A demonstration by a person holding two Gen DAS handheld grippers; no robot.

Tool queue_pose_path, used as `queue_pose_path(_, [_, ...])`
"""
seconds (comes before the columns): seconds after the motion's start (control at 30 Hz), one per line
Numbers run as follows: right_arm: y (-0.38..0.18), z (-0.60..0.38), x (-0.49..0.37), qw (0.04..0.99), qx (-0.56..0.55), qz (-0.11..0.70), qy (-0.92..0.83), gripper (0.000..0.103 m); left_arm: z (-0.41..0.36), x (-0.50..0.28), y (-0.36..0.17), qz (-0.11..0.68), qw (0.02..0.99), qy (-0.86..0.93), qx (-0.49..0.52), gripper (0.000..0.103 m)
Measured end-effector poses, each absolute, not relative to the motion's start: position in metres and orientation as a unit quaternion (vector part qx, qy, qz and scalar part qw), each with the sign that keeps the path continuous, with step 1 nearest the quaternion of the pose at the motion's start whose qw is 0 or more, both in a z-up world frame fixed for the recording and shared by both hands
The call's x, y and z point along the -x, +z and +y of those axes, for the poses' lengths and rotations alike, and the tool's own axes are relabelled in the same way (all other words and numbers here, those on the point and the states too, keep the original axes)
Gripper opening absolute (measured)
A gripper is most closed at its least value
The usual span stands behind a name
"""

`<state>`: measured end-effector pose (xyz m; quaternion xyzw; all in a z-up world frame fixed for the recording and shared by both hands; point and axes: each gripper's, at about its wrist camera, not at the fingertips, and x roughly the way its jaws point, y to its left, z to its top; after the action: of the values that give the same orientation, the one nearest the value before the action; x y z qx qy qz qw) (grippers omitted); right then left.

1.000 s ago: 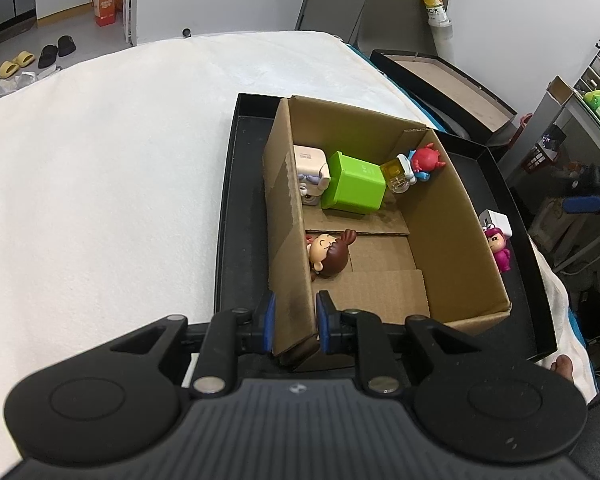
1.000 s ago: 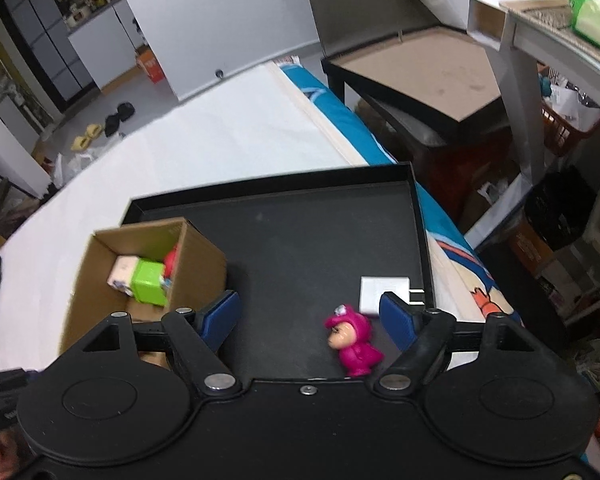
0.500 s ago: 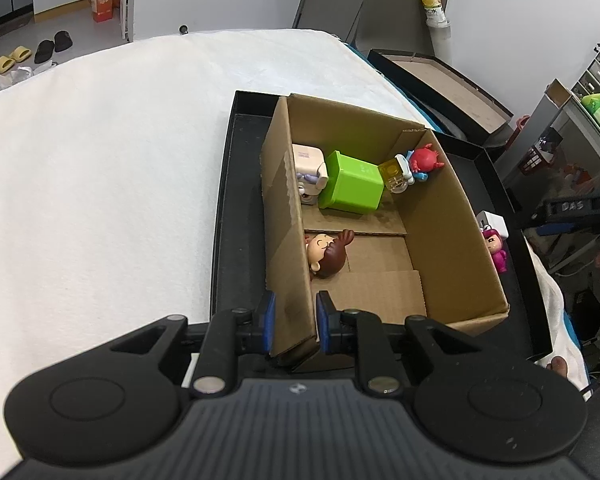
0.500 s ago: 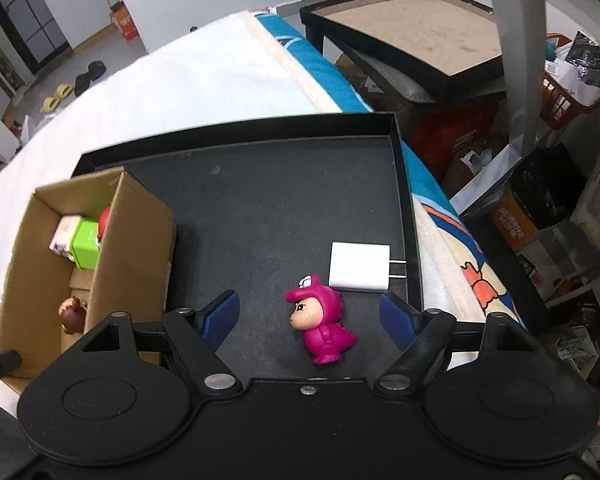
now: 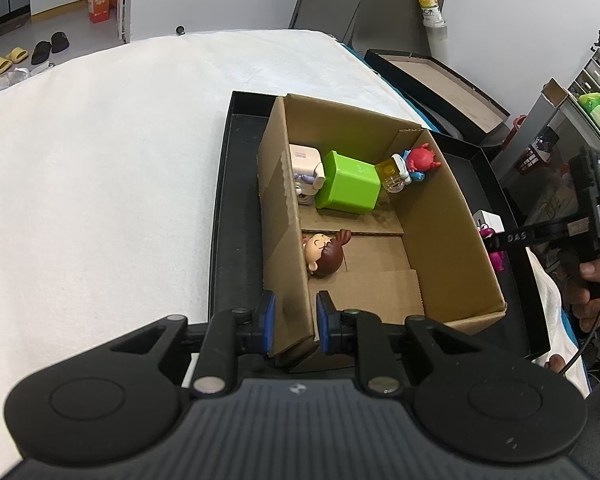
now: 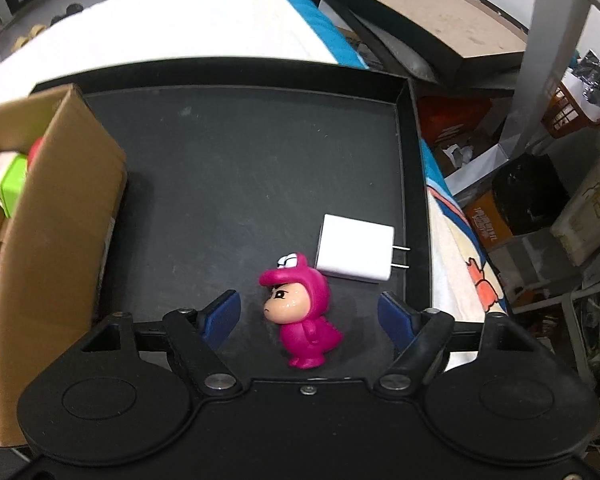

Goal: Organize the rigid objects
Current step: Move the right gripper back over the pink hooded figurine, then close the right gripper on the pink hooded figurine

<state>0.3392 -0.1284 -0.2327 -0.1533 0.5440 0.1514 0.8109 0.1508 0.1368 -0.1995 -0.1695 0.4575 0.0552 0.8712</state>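
Pink figurine (image 6: 304, 316): stands on the black tray (image 6: 236, 184), between the blue pads of the right tool (image 6: 310, 318), nearer the left pad; neither pad touches it.
Right tool: released, its jaws have just been closing, with the figurine between them but not yet gripped.
Left tool (image 5: 294, 326): clenched on the near wall of the cardboard box (image 5: 440, 236), steadying it.
Step in hand: picking up the figurine, as I judge it.
Doing it well: centre the tool over the body so both pads meet it together, grip the round torso below the hood, and keep the right pad away from the white charger (image 6: 354, 254) just ahead of it.
Risk: a one-sided touch would likely tip the figurine over.
Count in box: one green block (image 5: 350, 188), one beige toy (image 5: 306, 174), one red toy (image 5: 420, 158), one brown-haired doll (image 5: 324, 252).
Count on tray: one figurine, one charger.
Boxes: one.
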Motion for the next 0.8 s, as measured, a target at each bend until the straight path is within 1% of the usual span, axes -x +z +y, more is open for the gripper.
queue_pose_path(0.03, [-0.236, -0.127, -0.339, 0.807, 0.157, 0.549, 0.152, 0.066, 0.137, -0.151, -0.199, 0.458, 0.871, 0.055, 0.169, 0.020])
queue_pose_path(0.07, [-0.238, -0.126, -0.338, 0.805, 0.160, 0.551, 0.150, 0.055, 0.136, -0.151, -0.199, 0.458, 0.871, 0.056, 0.169, 0.020])
queue_pose_path(0.13, [-0.243, -0.125, -0.337, 0.797, 0.167, 0.561, 0.148, 0.038, 0.136, -0.151, -0.199, 0.458, 0.871, 0.056, 0.168, 0.020])
queue_pose_path(0.17, [-0.244, -0.126, -0.336, 0.796, 0.168, 0.562, 0.147, 0.035, 0.136, -0.151, -0.199, 0.458, 0.871, 0.056, 0.167, 0.020])
queue_pose_path(0.33, [-0.228, -0.130, -0.330, 0.810, 0.157, 0.544, 0.155, 0.033, 0.136, -0.150, -0.199, 0.458, 0.872, 0.058, 0.165, 0.021])
queue_pose_path(0.37, [-0.225, -0.130, -0.330, 0.812, 0.154, 0.540, 0.158, 0.029, 0.136, -0.150, -0.199, 0.457, 0.872, 0.058, 0.164, 0.021])
queue_pose_path(0.5, [-0.213, -0.129, -0.324, 0.819, 0.141, 0.529, 0.171, 0.027, 0.136, -0.150, -0.199, 0.457, 0.873, 0.059, 0.163, 0.021])
queue_pose_path(0.67, [-0.207, -0.127, -0.320, 0.822, 0.139, 0.521, 0.184, 0.026, 0.137, -0.150, -0.198, 0.457, 0.872, 0.061, 0.161, 0.021])
queue_pose_path(0.8, [-0.201, -0.131, -0.322, 0.824, 0.117, 0.521, 0.191, 0.026, 0.137, -0.149, -0.198, 0.457, 0.873, 0.062, 0.159, 0.021])
